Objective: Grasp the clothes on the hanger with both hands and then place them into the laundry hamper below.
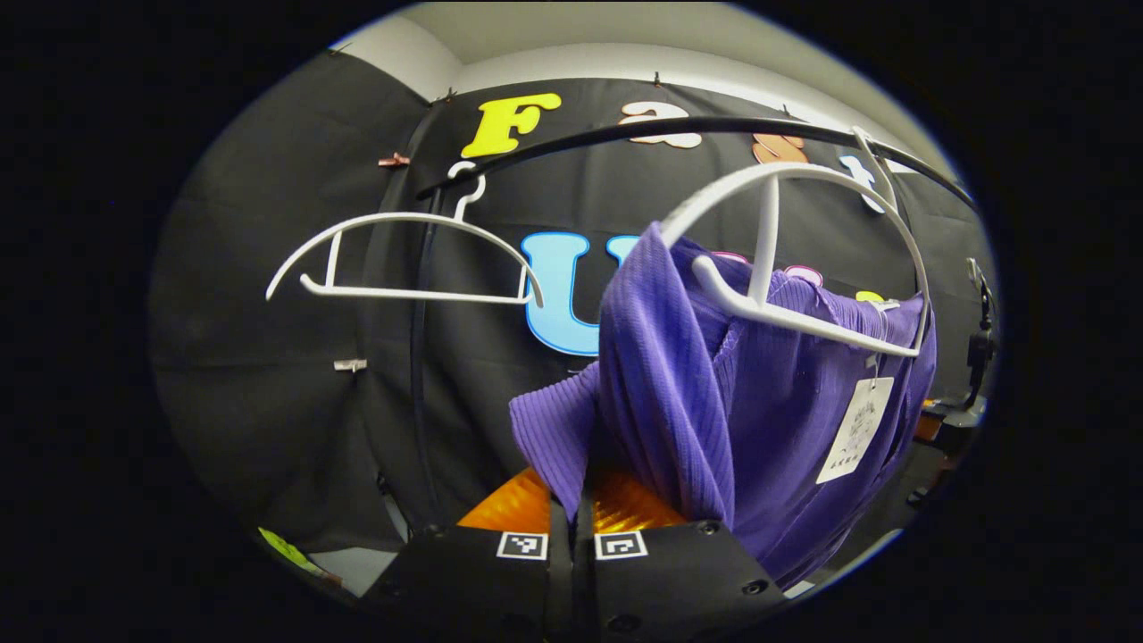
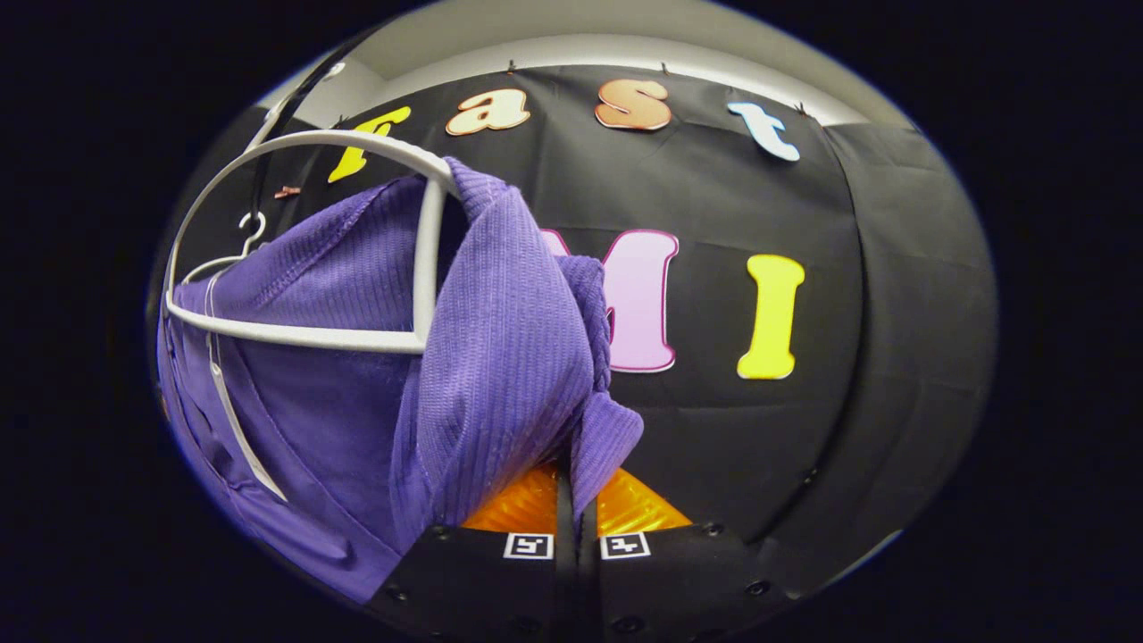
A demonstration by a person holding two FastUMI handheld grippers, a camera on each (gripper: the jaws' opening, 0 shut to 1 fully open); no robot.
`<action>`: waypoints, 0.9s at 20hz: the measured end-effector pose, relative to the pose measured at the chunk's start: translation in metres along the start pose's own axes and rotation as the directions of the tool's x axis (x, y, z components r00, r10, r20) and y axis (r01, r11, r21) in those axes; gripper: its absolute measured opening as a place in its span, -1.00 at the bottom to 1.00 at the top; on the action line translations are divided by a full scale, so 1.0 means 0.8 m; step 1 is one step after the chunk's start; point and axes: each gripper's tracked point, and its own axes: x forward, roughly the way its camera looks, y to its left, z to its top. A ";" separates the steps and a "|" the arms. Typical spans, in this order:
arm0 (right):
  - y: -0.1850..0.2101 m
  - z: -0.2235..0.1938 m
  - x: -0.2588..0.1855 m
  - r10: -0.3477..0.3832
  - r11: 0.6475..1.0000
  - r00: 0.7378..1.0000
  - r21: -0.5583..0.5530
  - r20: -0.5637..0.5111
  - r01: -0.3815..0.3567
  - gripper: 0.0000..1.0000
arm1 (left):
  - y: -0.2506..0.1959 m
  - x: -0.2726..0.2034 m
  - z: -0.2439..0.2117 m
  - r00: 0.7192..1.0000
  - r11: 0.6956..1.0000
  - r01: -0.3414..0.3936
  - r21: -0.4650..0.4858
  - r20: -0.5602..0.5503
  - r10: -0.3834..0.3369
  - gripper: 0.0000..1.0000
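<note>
A purple ribbed garment (image 1: pixel 768 420) hangs on a white hanger (image 1: pixel 786 313) from a black rail (image 1: pixel 625 134). A white tag (image 1: pixel 855 429) dangles from it. My left gripper (image 1: pixel 571 500) is shut on the garment's left shoulder fold, the cloth pinched between its fingers. In the right gripper view the same garment (image 2: pixel 357 393) drapes over the white hanger (image 2: pixel 357 338) at left. My right gripper (image 2: pixel 576 496) is shut on the garment's right shoulder fold. The cloth is bunched and pulled toward each gripper while still over the hanger arms.
An empty white hanger (image 1: pixel 402 268) hangs on the rail to the left of the garment. The black booth wall stands close behind. A dark stand (image 1: pixel 978 357) is at the far right edge of the left gripper view.
</note>
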 end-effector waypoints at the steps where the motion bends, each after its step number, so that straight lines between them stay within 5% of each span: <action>1: 0.007 -0.040 -0.004 0.012 1.000 0.996 -0.009 -0.092 -0.013 -0.91 | -0.006 -0.001 -0.041 0.995 1.000 0.003 0.001 -0.103 -0.003 -0.89; 6: 0.017 -0.114 -0.056 0.037 0.996 0.986 0.081 -0.160 -0.024 -0.92 | -0.040 -0.047 -0.160 0.970 0.998 0.017 -0.056 -0.242 -0.030 -0.91; 10: 0.018 -0.139 -0.066 0.033 0.999 0.981 0.024 -0.192 -0.029 -0.92 | -0.074 -0.053 -0.177 0.961 0.997 0.048 -0.060 -0.270 -0.062 -0.90; 13: 0.003 -0.207 -0.080 0.025 0.999 0.950 0.043 -0.311 -0.012 -0.91 | -0.102 -0.058 -0.199 0.944 0.994 0.095 -0.050 -0.312 -0.106 -0.90; 18: 0.051 -0.208 -0.118 0.126 0.992 0.939 0.046 -0.320 -0.117 -0.91 | -0.116 -0.070 -0.209 0.937 0.992 0.123 -0.020 -0.327 -0.123 -0.91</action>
